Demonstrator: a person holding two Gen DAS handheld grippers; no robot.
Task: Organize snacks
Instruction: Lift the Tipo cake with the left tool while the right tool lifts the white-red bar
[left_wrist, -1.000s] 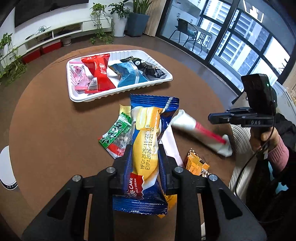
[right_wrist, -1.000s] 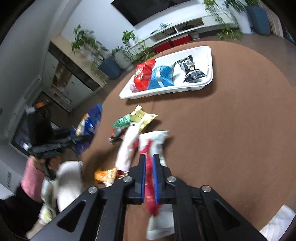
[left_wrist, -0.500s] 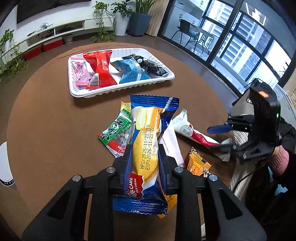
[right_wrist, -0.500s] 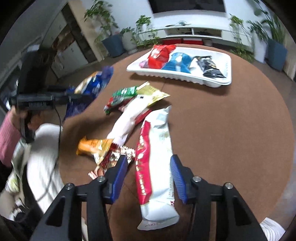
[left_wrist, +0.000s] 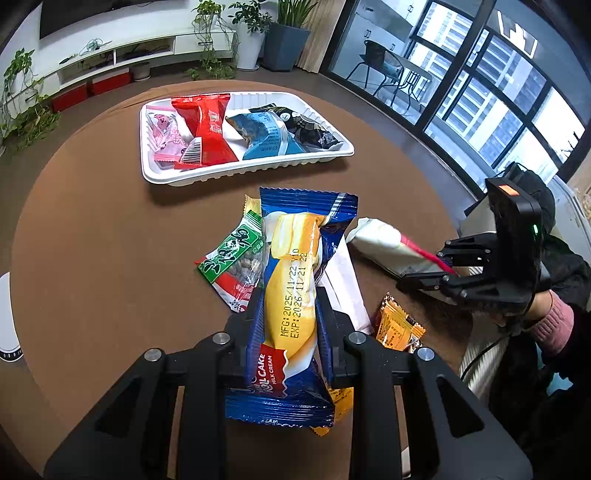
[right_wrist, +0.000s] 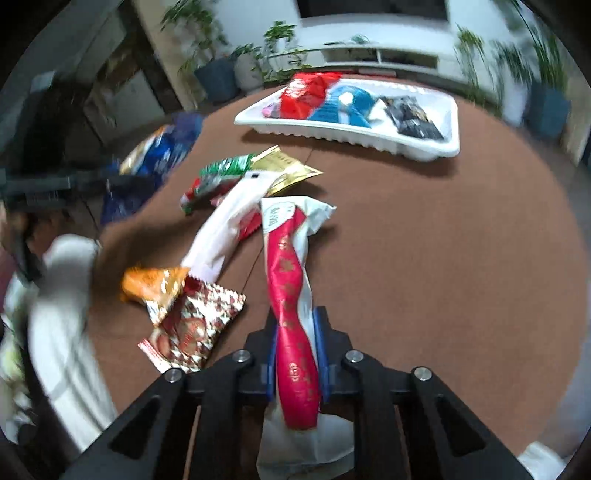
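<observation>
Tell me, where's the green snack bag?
In the left wrist view, the green snack bag lies on the table, left of the held cake pack, below the white tray.

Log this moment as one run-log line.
left gripper: shut on cake pack | right gripper: shut on red-white pack | tray: four snacks | table: loose snacks remain

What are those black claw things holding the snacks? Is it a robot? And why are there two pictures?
No robot here. A person holds a black pincher tool in each hand, and each tool carries a camera, so you get two pictures. The left gripper is squeezing a blue roll cake packet. The right gripper is squeezing a long red and white packet. On the round brown table sits a white tray with four snacks already sorted in it. More loose snacks wait nearby, like the green packet and the orange packet.
</observation>
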